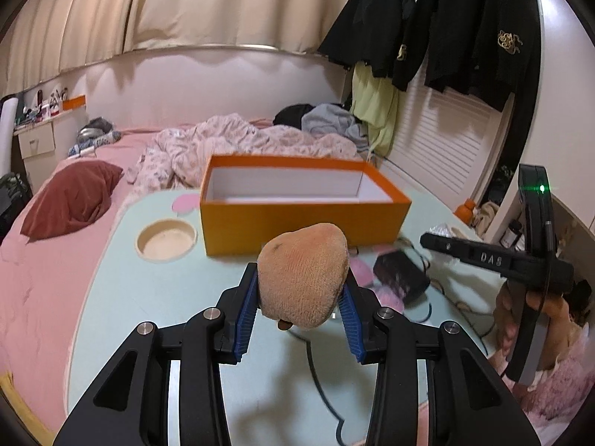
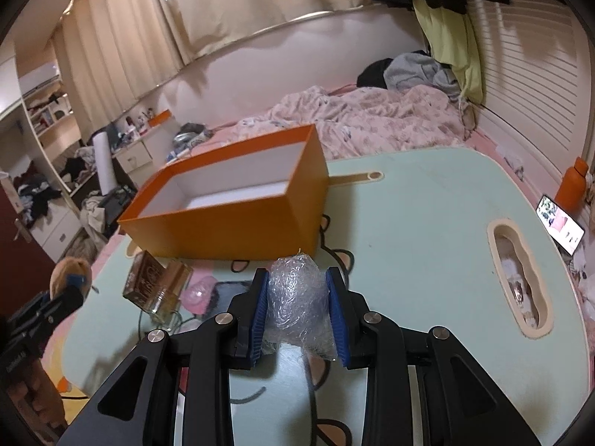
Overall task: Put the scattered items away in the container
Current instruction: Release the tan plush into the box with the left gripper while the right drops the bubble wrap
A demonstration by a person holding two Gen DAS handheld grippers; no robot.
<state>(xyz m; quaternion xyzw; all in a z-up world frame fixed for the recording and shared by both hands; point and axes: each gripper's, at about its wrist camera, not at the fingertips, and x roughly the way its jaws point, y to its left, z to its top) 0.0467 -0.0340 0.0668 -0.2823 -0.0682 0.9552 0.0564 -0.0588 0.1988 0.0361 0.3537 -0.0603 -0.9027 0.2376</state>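
Note:
An open orange box (image 1: 297,223) with a white inside stands on the pale green table (image 1: 148,290). My left gripper (image 1: 302,278) is shut on a tan plush toy (image 1: 303,275), held above the table just in front of the box. My right gripper (image 2: 297,282) is shut on a ball of crinkled clear plastic wrap (image 2: 295,297), also lifted a little, near the orange box (image 2: 223,215). In the right wrist view the plush toy (image 2: 70,271) shows at the far left. A glass perfume bottle (image 2: 156,286) and a black pouch (image 1: 399,271) lie on the table.
A round cup recess (image 1: 166,239) is sunk in the table left of the box, and a long slot (image 2: 518,278) lies at the right. Dark cables (image 1: 319,371) cross the table. A phone (image 2: 559,228) and orange bottle (image 2: 572,186) sit beyond the right edge. An unmade bed lies behind.

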